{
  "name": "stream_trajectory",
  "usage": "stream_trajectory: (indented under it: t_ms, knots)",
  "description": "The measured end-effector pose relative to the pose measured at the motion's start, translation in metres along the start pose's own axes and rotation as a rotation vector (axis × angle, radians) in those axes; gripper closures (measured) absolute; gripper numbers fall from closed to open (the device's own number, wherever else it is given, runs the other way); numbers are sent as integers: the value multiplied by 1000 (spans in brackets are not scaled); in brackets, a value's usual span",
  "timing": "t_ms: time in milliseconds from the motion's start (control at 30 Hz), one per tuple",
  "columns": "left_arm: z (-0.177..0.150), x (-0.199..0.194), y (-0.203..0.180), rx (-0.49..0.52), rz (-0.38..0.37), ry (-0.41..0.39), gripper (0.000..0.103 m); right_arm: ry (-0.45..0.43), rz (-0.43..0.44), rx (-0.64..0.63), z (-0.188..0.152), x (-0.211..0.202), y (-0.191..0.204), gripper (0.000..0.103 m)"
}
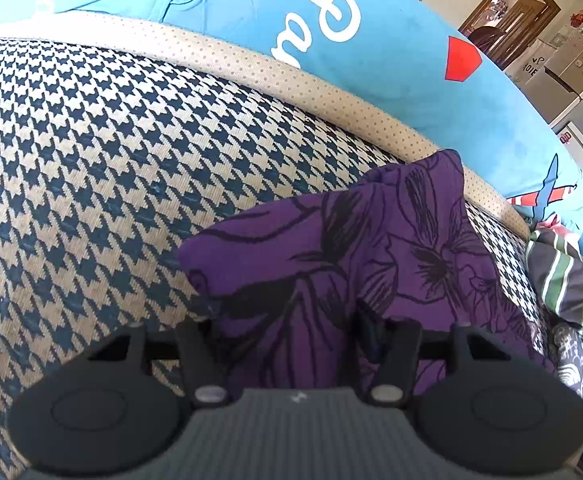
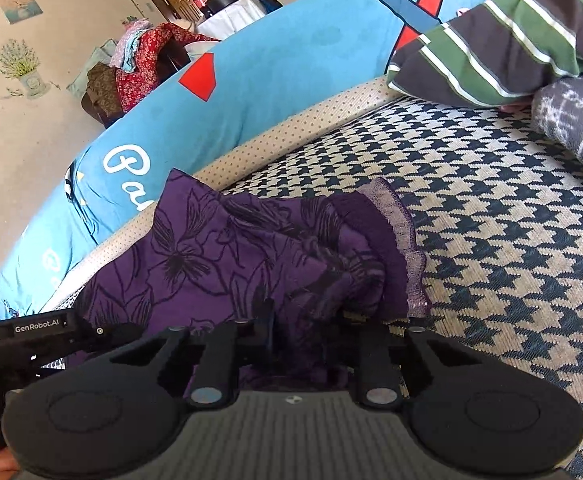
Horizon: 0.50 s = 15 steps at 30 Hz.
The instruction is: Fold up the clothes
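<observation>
Houndstooth bed cover (image 1: pixel 91 168) underneath. Left gripper (image 1: pixel 287 320) and right gripper (image 2: pixel 307 320) both sit against the bunched purple floral garment (image 2: pixel 227 260); grip unclear, fingertips hidden in cloth. Beyond: blue bolster (image 1: pixel 391 80), striped clothes (image 2: pixel 511 48).

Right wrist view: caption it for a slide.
Right hand-held gripper gripping a purple floral garment on a houndstooth sofa seat.
</observation>
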<state>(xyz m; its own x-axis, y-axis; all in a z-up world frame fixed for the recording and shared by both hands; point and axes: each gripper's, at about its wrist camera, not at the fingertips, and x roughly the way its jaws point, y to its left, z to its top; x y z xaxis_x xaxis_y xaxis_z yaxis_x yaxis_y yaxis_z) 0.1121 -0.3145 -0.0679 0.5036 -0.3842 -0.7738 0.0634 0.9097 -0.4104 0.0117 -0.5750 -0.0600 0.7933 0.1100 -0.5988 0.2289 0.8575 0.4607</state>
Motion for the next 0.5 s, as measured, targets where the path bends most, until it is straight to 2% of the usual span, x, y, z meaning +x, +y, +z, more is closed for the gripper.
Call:
stream_trajectory:
  t_ms: [67, 233, 500]
  knots:
    - [0, -6, -1, -1, 6, -12, 61, -19, 9, -20, 0, -4, 5, 85]
    - [0, -24, 7, -13, 54, -29, 64, -79, 110, -53, 4, -19, 23, 86]
    - [-4, -83, 64, -57, 148, -54, 64, -37, 262, -96, -10, -25, 69, 87]
